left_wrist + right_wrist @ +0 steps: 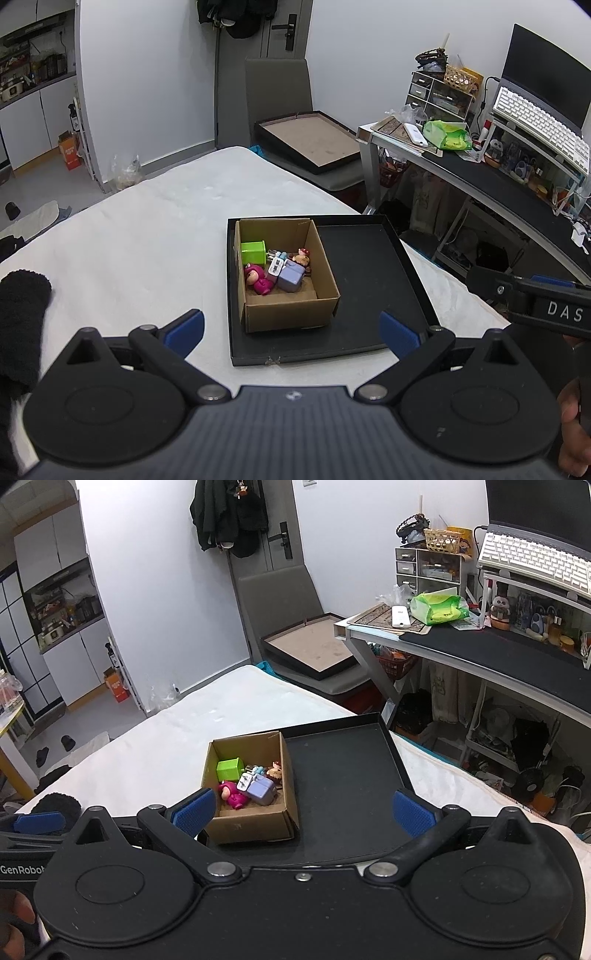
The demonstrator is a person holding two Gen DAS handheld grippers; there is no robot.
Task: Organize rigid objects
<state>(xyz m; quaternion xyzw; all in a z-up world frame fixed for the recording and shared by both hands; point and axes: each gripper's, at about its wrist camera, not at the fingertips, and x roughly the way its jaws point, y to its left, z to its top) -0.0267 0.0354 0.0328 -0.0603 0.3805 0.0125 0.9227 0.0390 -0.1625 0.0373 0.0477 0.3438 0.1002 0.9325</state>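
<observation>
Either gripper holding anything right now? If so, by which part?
Nothing held. Left gripper and right gripper are both open and empty, short of the cardboard box of toys.

A grey chair point(277, 88) holding a framed board point(314, 142) stands beside a cluttered desk point(480, 173).

white bed point(155, 221) with black tray point(369, 280) and black fuzzy cloth point(22, 314)

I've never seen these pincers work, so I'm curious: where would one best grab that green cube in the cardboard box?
Probably from above, pinching two opposite flat sides of the green cube. It sits in the far left corner of the cardboard box, close to the walls, so a sideways approach looks blocked. Its top is clear, and the toys lie just beside it. Either open gripper would do, perhaps the left gripper.
</observation>
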